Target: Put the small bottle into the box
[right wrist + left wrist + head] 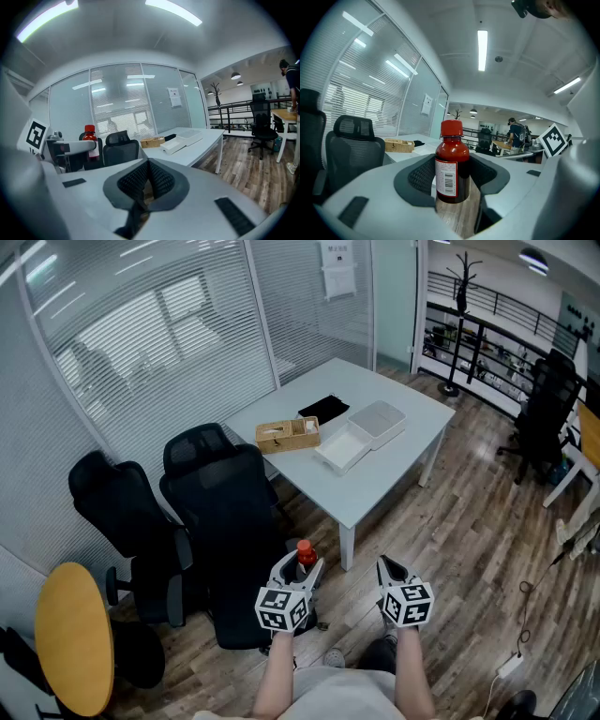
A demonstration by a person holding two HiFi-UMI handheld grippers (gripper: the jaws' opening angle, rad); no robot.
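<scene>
A small dark-red bottle (305, 554) with a red cap and a white label stands upright between the pads of my left gripper (302, 568), which is shut on it over the floor in front of the table. The left gripper view shows the bottle (452, 164) filling the gap of the left gripper (452, 182). My right gripper (389, 570) hangs beside it, shut and empty. The right gripper (147, 180) view also catches the bottle (91, 139) off to the left. A shallow white box (341, 448) lies open on the pale table (394, 470), its lid (378, 418) beside it.
A wicker basket (288, 435) and a black pouch (323, 409) also lie on the table. Black office chairs (230, 521) stand between me and the table's left side. A round yellow table (73, 638) is at the lower left. Glass walls with blinds run behind.
</scene>
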